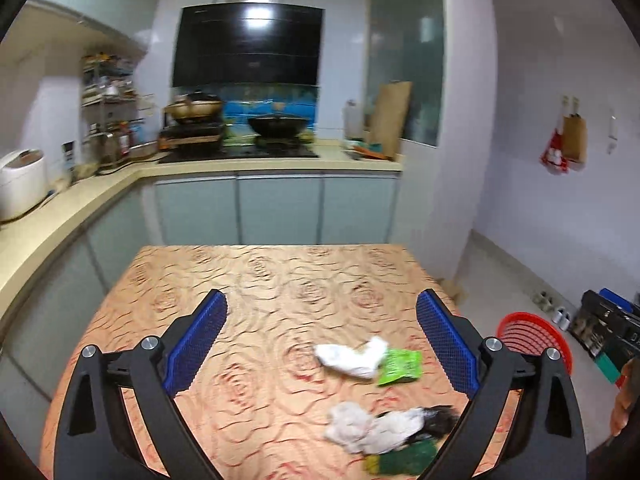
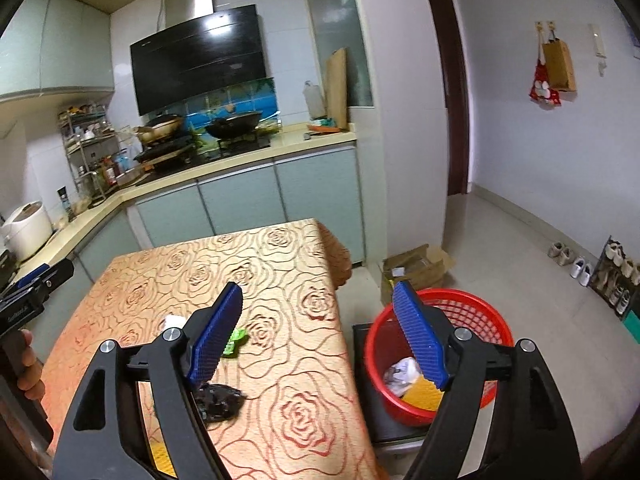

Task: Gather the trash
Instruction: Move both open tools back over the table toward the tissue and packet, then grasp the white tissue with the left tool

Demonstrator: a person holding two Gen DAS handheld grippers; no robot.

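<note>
Trash lies on the rose-patterned tablecloth (image 1: 280, 280): a white tissue (image 1: 352, 356), a green wrapper (image 1: 400, 368), crumpled white paper (image 1: 372, 428), a black crumpled scrap (image 1: 438, 420) and a green-and-yellow sponge (image 1: 404, 458). My left gripper (image 1: 322, 300) hovers open above them, holding nothing. My right gripper (image 2: 318, 291) is open and empty too, straddling the table's right edge. Its right finger is over the red basket (image 2: 472, 312), which holds white paper (image 2: 404, 372) and a yellow piece (image 2: 420, 394). The black scrap (image 2: 218, 400) and green wrapper (image 2: 236, 340) show beside its left finger.
The basket stands on a black stool (image 2: 368, 400) right of the table. Beyond are a cardboard box (image 2: 416, 268) on the floor, shoes (image 2: 572, 260) by the wall, and an L-shaped counter (image 1: 100, 188) with a stove and rice cooker (image 1: 20, 184). A hand (image 2: 28, 360) shows at left.
</note>
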